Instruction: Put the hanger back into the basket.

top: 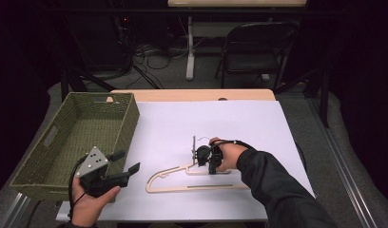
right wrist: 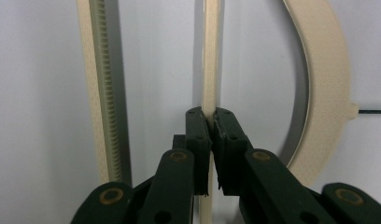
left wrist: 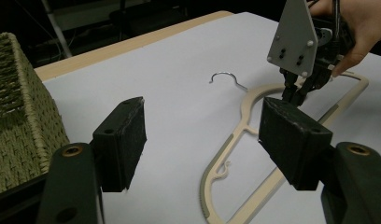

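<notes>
High view first: a white sheet covers the table point(top: 182, 118), whose pale wooden edge shows along the far side, and a cream-coloured plastic clothes hanger with a thin metal hook point(top: 192, 183) lies flat on the sheet near the middle, toward the person's side. The right gripper point(top: 205, 159), held in the person's right hand point(top: 228, 156), comes down onto the upper part of the hanger, close to where the hook point(top: 194, 143) rises toward the far edge. Right gripper view shows its two black jaws pressed together on a narrow cream bar of the hanger point(right wrist: 211, 56), pinching it between the pads; the hanger's ridged bar point(right wrist: 102, 93) runs alongside on one side and its broad curved arm point(right wrist: 326, 93) sweeps past on the other. The left gripper point(top: 127, 167), with a grey three-cornered plate on top, sits in the person's left hand point(top: 90, 202) at the near left of the table, just beside the near corner of an olive-green woven rectangular basket point(top: 130, 121) that stands at the table's left side. Left gripper view shows its jaws spread wide with only air and the white sheet between the pads point(left wrist: 293, 140), the hanger lying beyond them and the basket wall point(left wrist: 20, 116) at the left edge.
</notes>
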